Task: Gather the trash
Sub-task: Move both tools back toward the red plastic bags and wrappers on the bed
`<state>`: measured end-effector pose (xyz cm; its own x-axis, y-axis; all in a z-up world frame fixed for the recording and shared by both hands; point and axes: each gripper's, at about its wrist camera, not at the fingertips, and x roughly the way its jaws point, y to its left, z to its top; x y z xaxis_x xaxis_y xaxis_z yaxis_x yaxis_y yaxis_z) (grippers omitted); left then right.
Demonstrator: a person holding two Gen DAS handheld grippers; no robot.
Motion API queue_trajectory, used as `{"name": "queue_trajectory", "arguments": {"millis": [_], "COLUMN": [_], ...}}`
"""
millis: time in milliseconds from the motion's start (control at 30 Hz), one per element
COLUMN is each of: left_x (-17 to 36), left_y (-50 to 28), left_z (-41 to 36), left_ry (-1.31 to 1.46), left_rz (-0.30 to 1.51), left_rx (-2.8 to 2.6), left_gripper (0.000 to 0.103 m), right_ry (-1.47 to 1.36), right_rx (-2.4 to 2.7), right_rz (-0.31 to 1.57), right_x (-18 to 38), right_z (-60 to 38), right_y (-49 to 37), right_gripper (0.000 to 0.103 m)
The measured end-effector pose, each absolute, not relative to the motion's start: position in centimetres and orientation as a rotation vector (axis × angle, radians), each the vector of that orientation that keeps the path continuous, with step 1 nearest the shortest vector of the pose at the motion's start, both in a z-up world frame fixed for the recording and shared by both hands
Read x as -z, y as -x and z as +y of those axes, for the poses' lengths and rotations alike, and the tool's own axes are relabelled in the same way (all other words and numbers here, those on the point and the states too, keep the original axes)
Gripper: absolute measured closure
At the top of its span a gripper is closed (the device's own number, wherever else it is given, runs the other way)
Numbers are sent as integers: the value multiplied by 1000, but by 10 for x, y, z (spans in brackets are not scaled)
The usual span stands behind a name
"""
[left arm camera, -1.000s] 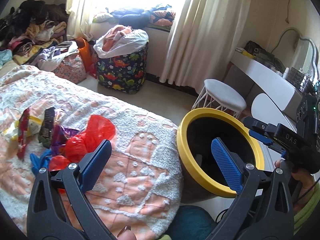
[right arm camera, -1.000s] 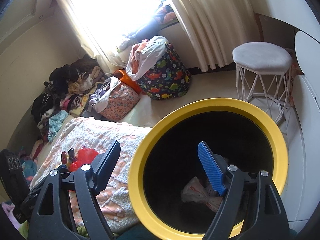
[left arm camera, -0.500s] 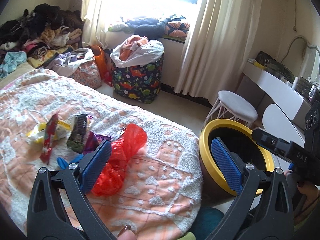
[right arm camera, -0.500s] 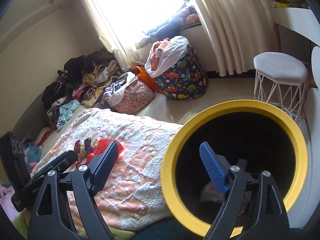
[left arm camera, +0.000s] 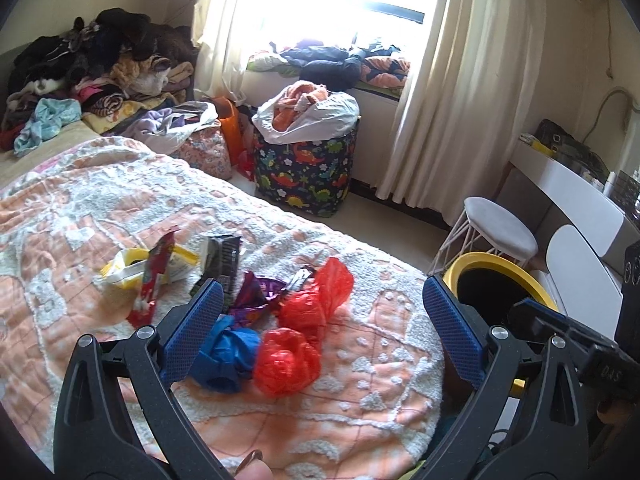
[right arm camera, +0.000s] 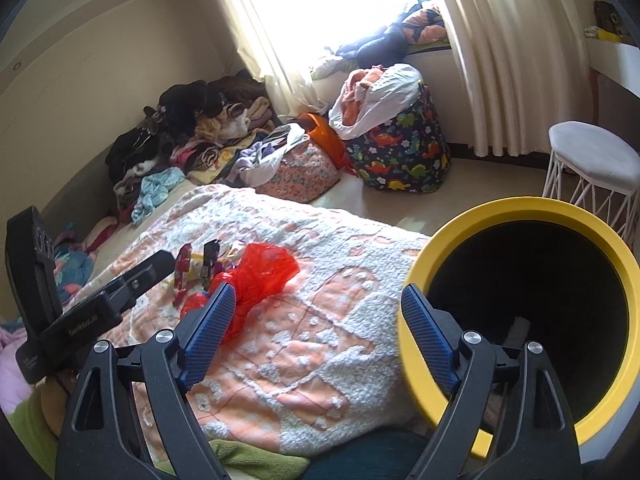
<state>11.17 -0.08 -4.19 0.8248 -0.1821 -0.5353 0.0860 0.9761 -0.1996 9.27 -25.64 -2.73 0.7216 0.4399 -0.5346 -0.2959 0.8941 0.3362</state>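
Observation:
A heap of trash lies on the peach-and-white bedspread (left arm camera: 100,208): a red plastic bag (left arm camera: 304,320), a blue bag (left arm camera: 228,352), a purple wrapper (left arm camera: 256,292), a dark wrapper (left arm camera: 224,256), a red wrapper (left arm camera: 154,276) and a yellow-white packet (left arm camera: 128,270). My left gripper (left arm camera: 320,284) hovers open just short of the heap, holding nothing. A black bin with a yellow rim (right arm camera: 520,204) stands at the bed's right corner, a pale scrap (right arm camera: 518,326) inside. My right gripper (right arm camera: 318,288) is wide open and empty over the bed edge beside the bin. The red bag (right arm camera: 260,268) shows ahead to its left.
A dinosaur-print hamper (left arm camera: 308,176) full of clothes stands under the window. Piled clothes (left arm camera: 100,68) cover the far left. A white stool (left arm camera: 500,228) and a white desk (left arm camera: 576,184) sit right of the bin. Bare floor lies between bed and hamper.
Both views have swung left, away from the bin and over the bed. The trash heap now lies between the left gripper's fingers in view. Both grippers stay open.

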Motion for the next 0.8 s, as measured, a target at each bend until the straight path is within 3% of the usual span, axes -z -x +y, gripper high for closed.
{"name": "queue_trajectory", "arguments": {"millis": [800], "left_x": [71], "left_y": [-122], "left_z": [101], "left_ry": [304], "left_rz": [619], "left_rx": [-56], "left_gripper": [11], "right_ry": [-79], "right_rx": [-552], "right_rz": [733], "right_x": [42], "right_z": [-153], "right_y": [-101], "right_gripper": [15]}}
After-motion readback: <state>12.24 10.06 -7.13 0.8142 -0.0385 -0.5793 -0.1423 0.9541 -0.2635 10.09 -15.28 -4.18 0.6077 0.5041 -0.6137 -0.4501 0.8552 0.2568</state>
